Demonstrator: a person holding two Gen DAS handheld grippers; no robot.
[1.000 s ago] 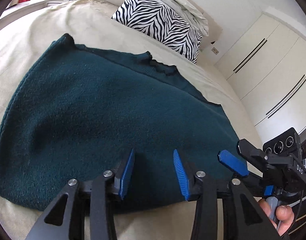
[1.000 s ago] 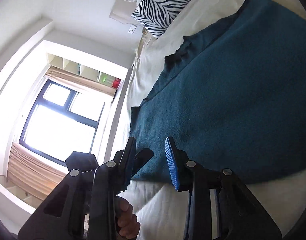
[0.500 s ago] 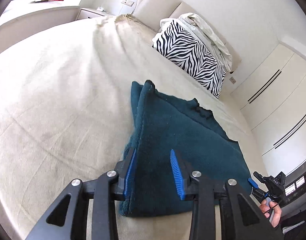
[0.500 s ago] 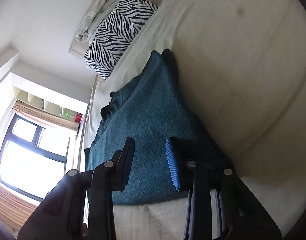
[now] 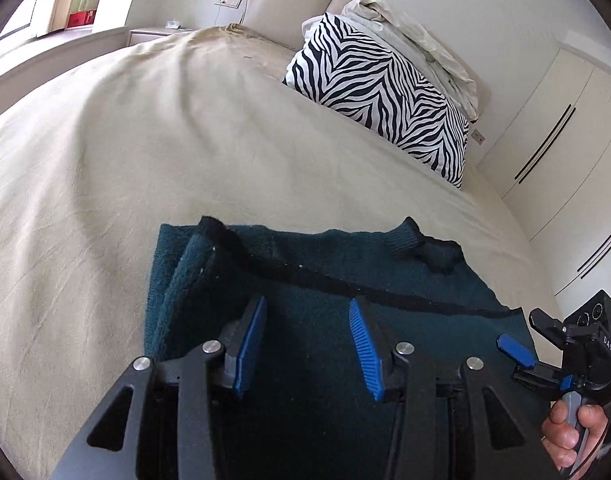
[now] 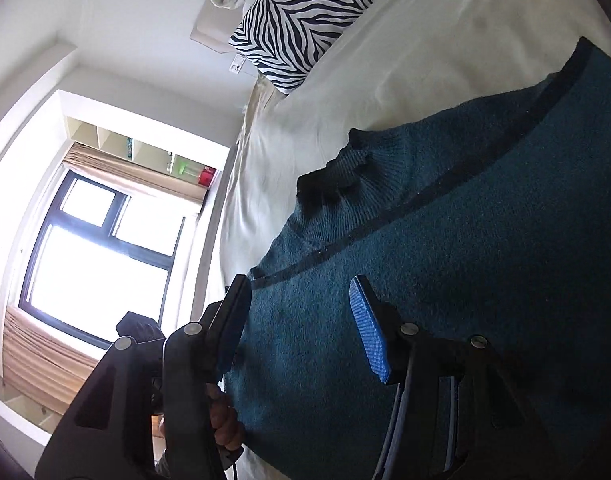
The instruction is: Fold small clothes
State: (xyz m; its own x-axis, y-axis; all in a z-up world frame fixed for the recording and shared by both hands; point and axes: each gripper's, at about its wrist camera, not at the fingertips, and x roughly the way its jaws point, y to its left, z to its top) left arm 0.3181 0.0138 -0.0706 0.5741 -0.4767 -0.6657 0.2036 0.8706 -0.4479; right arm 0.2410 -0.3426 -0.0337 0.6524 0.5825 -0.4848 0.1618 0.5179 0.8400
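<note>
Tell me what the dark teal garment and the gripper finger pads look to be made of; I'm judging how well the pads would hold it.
The teal garment looks like a thick knit, perhaps wool or fleece: fuzzy matte nap, ribbed collar, darker trimmed edge. The finger pads look like blue rubber or soft plastic with fine ridges, mounted on matte black, probably plastic, fingers. Exact fibres cannot be told.

Sweater [image 5: 325, 280] near edge hidden behind gripper frame, cut off at btm.

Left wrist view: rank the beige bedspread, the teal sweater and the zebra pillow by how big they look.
1. beige bedspread
2. teal sweater, enlarged by nearness to the camera
3. zebra pillow
</note>
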